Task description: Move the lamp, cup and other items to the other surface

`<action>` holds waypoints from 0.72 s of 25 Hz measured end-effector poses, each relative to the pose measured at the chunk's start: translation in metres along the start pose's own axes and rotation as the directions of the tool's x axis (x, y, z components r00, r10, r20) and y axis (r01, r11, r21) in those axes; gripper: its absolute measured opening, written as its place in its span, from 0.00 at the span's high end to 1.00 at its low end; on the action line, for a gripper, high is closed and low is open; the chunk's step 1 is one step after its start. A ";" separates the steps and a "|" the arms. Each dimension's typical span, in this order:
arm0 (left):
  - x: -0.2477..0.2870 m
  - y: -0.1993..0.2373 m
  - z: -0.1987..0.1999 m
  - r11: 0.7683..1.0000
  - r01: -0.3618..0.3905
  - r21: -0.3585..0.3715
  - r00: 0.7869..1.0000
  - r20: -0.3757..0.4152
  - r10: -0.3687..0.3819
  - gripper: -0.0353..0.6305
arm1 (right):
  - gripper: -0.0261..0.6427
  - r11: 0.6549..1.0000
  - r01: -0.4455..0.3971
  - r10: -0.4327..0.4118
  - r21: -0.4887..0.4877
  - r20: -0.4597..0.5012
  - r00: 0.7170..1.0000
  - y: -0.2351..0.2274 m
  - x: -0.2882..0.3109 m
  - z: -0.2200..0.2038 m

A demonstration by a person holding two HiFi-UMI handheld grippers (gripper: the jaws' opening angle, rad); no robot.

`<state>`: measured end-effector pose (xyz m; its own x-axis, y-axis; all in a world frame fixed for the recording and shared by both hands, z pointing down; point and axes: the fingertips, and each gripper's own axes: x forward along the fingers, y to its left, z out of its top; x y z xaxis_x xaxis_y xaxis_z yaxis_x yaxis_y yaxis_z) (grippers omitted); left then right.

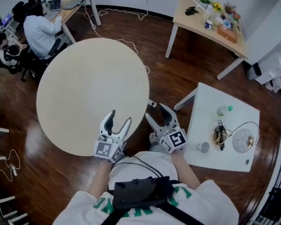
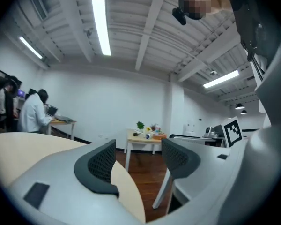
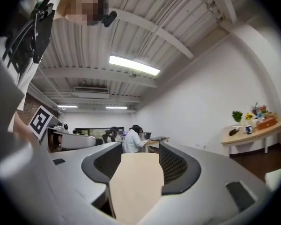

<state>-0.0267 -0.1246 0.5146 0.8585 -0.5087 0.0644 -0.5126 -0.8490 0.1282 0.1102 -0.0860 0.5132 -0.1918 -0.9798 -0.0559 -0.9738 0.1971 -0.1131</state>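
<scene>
Both grippers sit nearest the lens, level in front of my chest. My left gripper is over the near rim of the round worktop, and my right gripper is over the gap beside it. In each gripper view the jaws stand wide apart with nothing between them.

The lamp, cup, a green-capped bottle and a small dish all stand on the white square worktop to my right. The round worktop carries nothing.

This layout fits two stages: the items waiting to go to the round worktop, or already set down here from it. With empty grippers, good practice in either case is level carriage, jaws wide, well clear of both rims. I judge that the lamp's thin curved neck makes it likely to tip, and the dark tangle at its foot could snag.

**Hard to make out:**
- I cannot resolve the lamp's base or what lies in the dish.
- A speck near the white worktop's front corner is too small to name.
- Neither gripper view shows the items. Both look past the jaws to a distant table with plants and a seated person.
</scene>
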 end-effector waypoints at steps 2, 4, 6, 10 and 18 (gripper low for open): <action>-0.030 0.032 0.005 0.994 -0.113 -0.006 0.993 0.021 0.113 0.50 | 0.55 0.996 -0.093 0.094 0.004 -0.014 0.996 0.029 0.027 -0.006; -0.062 0.058 0.008 0.977 -0.212 -0.022 0.977 0.033 0.213 0.50 | 0.55 0.984 -0.179 0.179 0.016 -0.040 0.983 0.056 0.049 -0.013; -0.093 0.077 0.010 0.955 -0.295 -0.039 0.954 0.036 0.297 0.50 | 0.56 0.963 -0.269 0.271 0.026 -0.063 0.961 0.085 0.066 -0.018; -0.142 0.102 0.009 0.906 -0.420 -0.055 0.905 0.048 0.422 0.50 | 0.56 0.909 -0.415 0.416 0.024 -0.084 0.906 0.136 0.094 -0.023; -0.196 0.122 0.007 0.839 -0.536 -0.096 0.837 0.070 0.543 0.50 | 0.56 0.828 -0.559 0.561 0.054 -0.123 0.819 0.208 0.119 -0.034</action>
<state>-0.2581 -0.1297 0.5109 0.4396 -0.8965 0.0546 -0.8891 -0.4258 0.1679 -0.1191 -0.1623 0.5165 -0.7181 -0.6958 0.0129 -0.6923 0.7123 -0.1160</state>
